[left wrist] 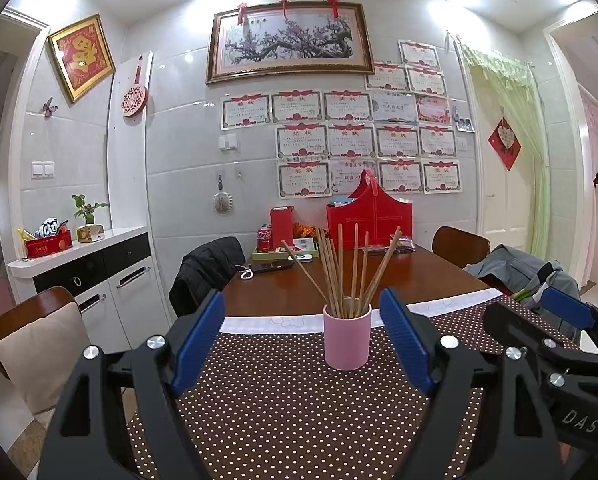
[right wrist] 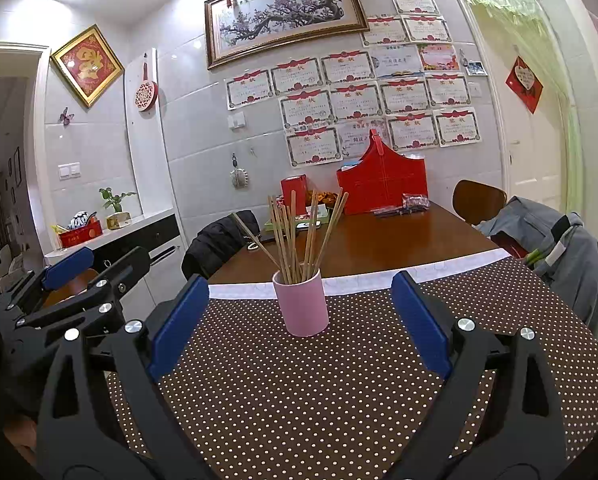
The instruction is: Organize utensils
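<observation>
Pink cup (left wrist: 347, 340) of chopsticks (left wrist: 341, 272) is seen upright on dotted counter (left wrist: 299, 420), unobstructed; left tongs (left wrist: 303, 344) and right tongs (right wrist: 301, 322) are held open, empty.

Right gripper (right wrist: 301, 320) jaws spread wide and empty, facing upright pink cup (right wrist: 301, 304) of chopsticks (right wrist: 295, 236) on dotted desk (right wrist: 319, 400).

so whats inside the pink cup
Wooden chopsticks stand fanned out in the pink cup. Their lower ends and the cup's bottom are hidden by its opaque wall.
</observation>
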`<state>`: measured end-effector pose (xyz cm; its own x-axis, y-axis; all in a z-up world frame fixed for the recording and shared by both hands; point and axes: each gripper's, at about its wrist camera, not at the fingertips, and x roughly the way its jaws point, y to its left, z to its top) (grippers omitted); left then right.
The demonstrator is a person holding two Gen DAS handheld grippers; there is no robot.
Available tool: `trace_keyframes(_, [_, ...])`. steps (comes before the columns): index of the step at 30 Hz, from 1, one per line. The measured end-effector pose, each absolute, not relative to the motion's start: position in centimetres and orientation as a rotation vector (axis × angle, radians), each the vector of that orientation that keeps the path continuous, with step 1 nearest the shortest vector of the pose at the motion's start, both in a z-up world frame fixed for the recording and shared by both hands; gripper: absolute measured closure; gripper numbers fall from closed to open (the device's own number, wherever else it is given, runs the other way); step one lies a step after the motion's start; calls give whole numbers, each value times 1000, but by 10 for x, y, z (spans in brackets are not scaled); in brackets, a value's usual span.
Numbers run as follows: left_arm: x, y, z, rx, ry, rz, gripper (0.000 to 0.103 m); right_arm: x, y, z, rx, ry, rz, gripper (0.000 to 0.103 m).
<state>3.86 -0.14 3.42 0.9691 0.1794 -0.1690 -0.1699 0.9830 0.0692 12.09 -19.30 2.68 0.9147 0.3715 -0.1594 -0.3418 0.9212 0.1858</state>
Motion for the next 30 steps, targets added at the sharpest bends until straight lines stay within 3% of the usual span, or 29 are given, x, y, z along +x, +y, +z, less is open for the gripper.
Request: trace_keyframes(30, [47,2,22,46,198,182,25,117,-177,12,166,230,383,12])
